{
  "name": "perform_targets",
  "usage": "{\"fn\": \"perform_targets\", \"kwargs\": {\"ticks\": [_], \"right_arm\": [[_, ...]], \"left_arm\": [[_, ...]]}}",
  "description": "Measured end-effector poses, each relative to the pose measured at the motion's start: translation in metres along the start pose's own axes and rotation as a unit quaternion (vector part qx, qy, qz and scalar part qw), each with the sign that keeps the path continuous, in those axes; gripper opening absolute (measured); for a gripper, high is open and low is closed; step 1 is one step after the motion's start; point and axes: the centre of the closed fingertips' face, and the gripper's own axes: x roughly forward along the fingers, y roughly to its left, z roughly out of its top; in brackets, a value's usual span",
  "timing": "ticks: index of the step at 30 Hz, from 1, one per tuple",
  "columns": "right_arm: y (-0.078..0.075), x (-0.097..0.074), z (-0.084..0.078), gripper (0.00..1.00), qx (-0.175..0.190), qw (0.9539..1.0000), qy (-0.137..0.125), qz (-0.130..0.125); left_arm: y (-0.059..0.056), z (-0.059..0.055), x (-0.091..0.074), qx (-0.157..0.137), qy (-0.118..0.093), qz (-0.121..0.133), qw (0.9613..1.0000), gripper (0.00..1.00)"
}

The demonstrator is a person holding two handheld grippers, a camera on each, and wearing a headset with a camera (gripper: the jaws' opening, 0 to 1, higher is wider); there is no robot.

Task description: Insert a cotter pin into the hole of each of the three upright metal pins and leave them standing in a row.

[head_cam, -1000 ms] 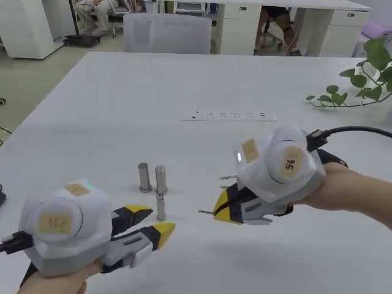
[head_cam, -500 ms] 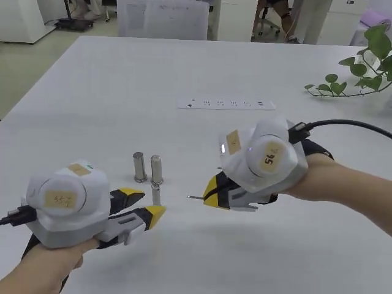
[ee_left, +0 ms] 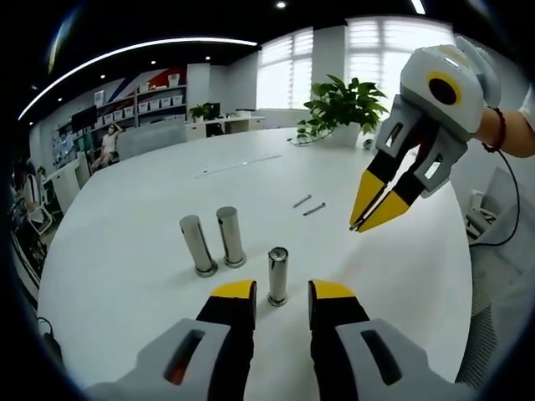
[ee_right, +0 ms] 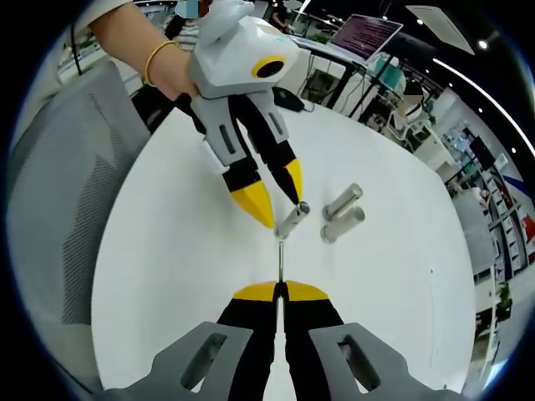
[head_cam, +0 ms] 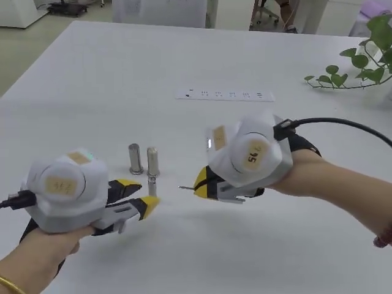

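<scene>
While left tool (head_cam: 142, 192) sits jaws apart, flanking nearest metal pin (ee_left: 277, 274), right tool (ee_right: 280, 291) is clamped on cotter pin (ee_right: 281, 266). Desk (head_cam: 245, 251): white.

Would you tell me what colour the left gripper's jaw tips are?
Yellow, on the left gripper, black behind; clearest in the left gripper view.

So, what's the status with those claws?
Left claw open, tips either side of the front metal pin. Right claw shut on a cotter pin, aimed at it. Other two metal pins stand behind, off the path.
</scene>
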Motion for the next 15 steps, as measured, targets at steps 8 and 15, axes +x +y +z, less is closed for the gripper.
{"fn": "perform_targets", "kwargs": {"ticks": [8,15], "right_arm": [[-0.0021,0.0069,0.0000,0.02,-0.008,0.9999,0.005,-0.004],[-0.0044,0.0109,-0.0016,0.02,-0.017,0.9997,0.012,-0.008]], "left_arm": [[0.0018,0.0028,0.0069,0.003,-0.004,-0.010,0.9999,0.18],[0.0000,0.0020,0.0094,0.009,-0.003,-0.028,0.9996,0.17]]}}
